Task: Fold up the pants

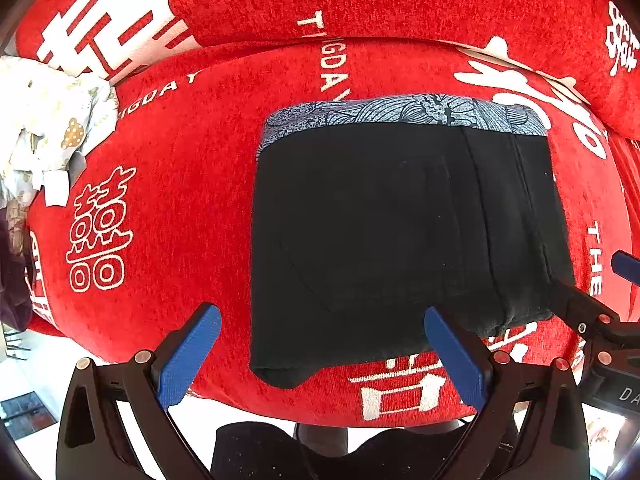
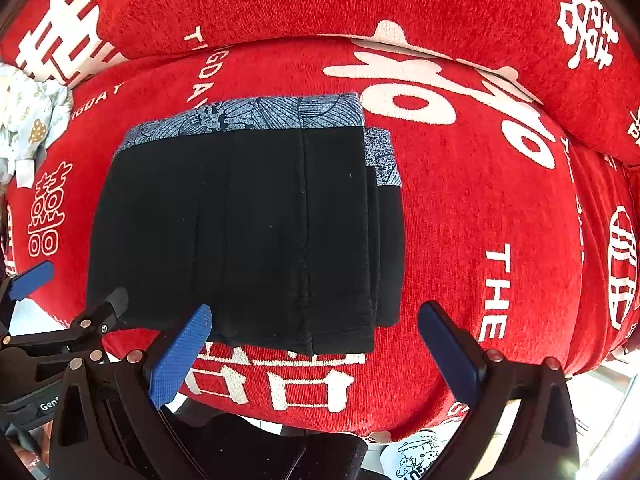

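The black pants (image 1: 380, 236) lie folded into a compact rectangle on a red sofa seat cushion (image 1: 160, 208), with their blue patterned waistband (image 1: 400, 114) on the far side. My left gripper (image 1: 322, 314) is open, just short of the pants' near edge, with nothing between its blue pads (image 1: 188, 360). In the right wrist view, the pants (image 2: 248, 232) show stacked layers at their right edge. My right gripper (image 2: 316, 310) is open over the near right corner and holds nothing. Each gripper shows in the other's view: the right gripper (image 1: 592, 276), the left gripper (image 2: 76, 286).
A crumpled white patterned cloth (image 1: 48, 128) sits at the cushion's far left. The red backrest cushion (image 1: 360, 0) with white characters rises behind the seat. A person's dark-clothed legs (image 1: 280, 448) are below the seat's front edge, with pale floor (image 1: 24, 380) at the left.
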Tool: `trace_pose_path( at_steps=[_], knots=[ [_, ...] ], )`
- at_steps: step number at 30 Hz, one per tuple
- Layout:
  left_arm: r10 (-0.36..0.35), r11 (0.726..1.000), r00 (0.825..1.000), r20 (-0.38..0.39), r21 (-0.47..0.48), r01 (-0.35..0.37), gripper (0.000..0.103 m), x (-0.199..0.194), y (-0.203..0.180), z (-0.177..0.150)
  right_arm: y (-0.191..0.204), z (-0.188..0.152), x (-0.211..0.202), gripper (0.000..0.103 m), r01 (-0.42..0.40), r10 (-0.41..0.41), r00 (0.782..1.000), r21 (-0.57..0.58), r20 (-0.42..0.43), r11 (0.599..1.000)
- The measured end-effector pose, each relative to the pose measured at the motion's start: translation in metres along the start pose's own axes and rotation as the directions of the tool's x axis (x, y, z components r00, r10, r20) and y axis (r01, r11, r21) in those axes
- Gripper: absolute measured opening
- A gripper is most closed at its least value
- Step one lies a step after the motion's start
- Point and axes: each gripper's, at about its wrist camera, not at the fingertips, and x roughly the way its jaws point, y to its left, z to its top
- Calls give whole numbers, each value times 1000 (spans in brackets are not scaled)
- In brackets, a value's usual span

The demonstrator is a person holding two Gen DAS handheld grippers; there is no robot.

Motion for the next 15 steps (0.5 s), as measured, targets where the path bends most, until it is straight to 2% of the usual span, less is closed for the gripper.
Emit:
trace_pose_path(
  at_steps=[15],
  knots=[
    [-5, 1000, 1000, 14, 7, 5, 102, -1, -4, 0, -2, 2, 1, 103, -3, 3, 1000, -3, -1, 1000]
  ],
)
